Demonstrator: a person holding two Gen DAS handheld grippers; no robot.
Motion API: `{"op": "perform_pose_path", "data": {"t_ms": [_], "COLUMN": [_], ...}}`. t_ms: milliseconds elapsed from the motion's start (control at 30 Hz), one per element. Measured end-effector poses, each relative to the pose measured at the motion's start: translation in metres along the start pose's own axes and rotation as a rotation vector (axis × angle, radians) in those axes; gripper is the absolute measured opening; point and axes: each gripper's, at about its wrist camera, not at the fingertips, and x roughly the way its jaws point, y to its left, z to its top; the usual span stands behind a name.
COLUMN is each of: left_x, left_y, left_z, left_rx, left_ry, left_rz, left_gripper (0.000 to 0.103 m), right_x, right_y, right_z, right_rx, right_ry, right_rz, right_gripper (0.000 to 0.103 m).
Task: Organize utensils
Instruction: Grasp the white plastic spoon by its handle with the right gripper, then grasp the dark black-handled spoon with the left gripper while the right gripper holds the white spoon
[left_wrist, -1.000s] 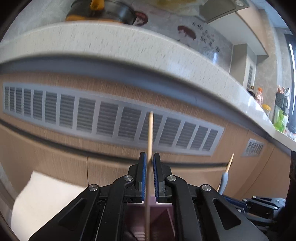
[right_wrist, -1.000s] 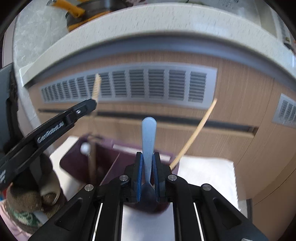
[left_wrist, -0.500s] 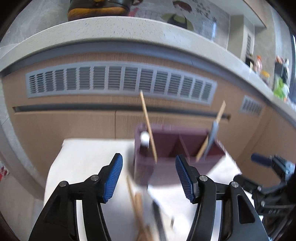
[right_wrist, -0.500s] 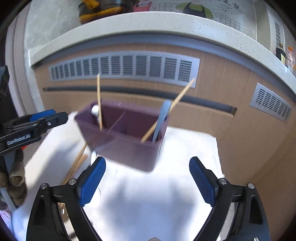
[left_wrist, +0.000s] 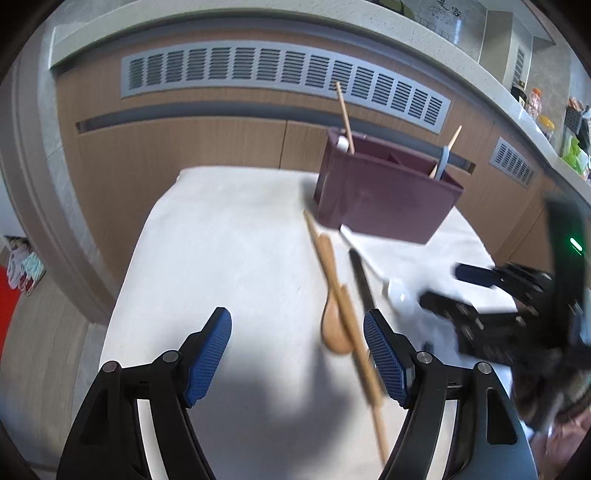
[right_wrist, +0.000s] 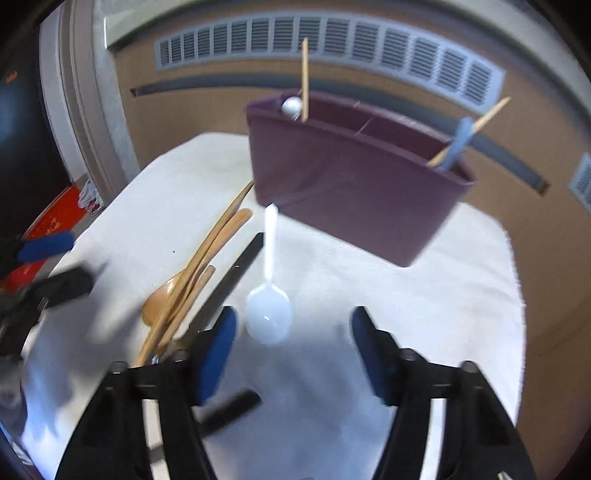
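Both grippers, left opening and right closing, are empty now: chopstick and blue spoon stand in the caddy; more utensils wait at six o'clock.

Left gripper, empty, opening above the wooden spoon.
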Motion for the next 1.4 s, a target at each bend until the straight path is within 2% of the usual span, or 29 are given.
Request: {"op": "perform_pose_path", "data": {"t_ms": [100,233,367,500,633,933,1000,1067,1133,1233,1367,1400], "left_x": [0.002,0.010,0.016,0.018,0.019,0.025,0.028,0.034,0.043,0.061,0.094,0.102], "left_y": [0.010,0.015,0.013,0.007,-0.004,-0.036,-0.045,-0.056,-0.065,-0.078,-0.081,-0.083], "left_z": [-0.010,-0.013,-0.015,-0.014,-0.013,-0.002,0.002,0.007,0.013,0.027,0.048,0.052], "left_rx": [-0.027,-0.047,-0.044,-0.026,0.000,0.047,0.064,0.086,0.111,0.144,0.134,0.140], "left_ry": [0.025,0.058,0.079,0.098,0.115,0.150,0.158,0.186,0.211,0.238,0.294,0.306], "left_rz": [-0.010,-0.031,-0.050,-0.074,-0.093,-0.181,-0.205,-0.237,-0.249,-0.208,-0.106,-0.081], "left_gripper": [0.076,0.076,0.076,0.076,0.076,0.074,0.057,0.045,0.040,0.040,0.039,0.039], "right_x": [0.022,0.046,0.062,0.061,0.043,-0.013,-0.025,-0.036,-0.043,-0.046,-0.052,-0.052], "right_y": [0.003,0.005,0.005,0.006,-0.008,-0.060,-0.064,-0.070,-0.075,-0.078,-0.082,-0.081], "right_z": [0.012,0.027,0.039,0.038,0.021,-0.043,-0.055,-0.069,-0.079,-0.088,-0.098,-0.098], "right_rx": [0.013,0.019,0.028,0.003,0.021,0.134,0.150,0.155,0.168,0.188,0.210,0.212], "right_ry": [0.019,0.057,0.083,0.112,0.116,0.120,0.111,0.095,0.084,0.066,0.040,0.036], "right_rz": [0.004,0.005,0.018,0.031,0.028,0.033,0.021,-0.003,-0.015,-0.020,-0.013,-0.008], "right_gripper": [0.055,0.035,0.032,0.008,0.006,0.006,0.006,0.006,0.006,0.008,0.010,0.014]}}
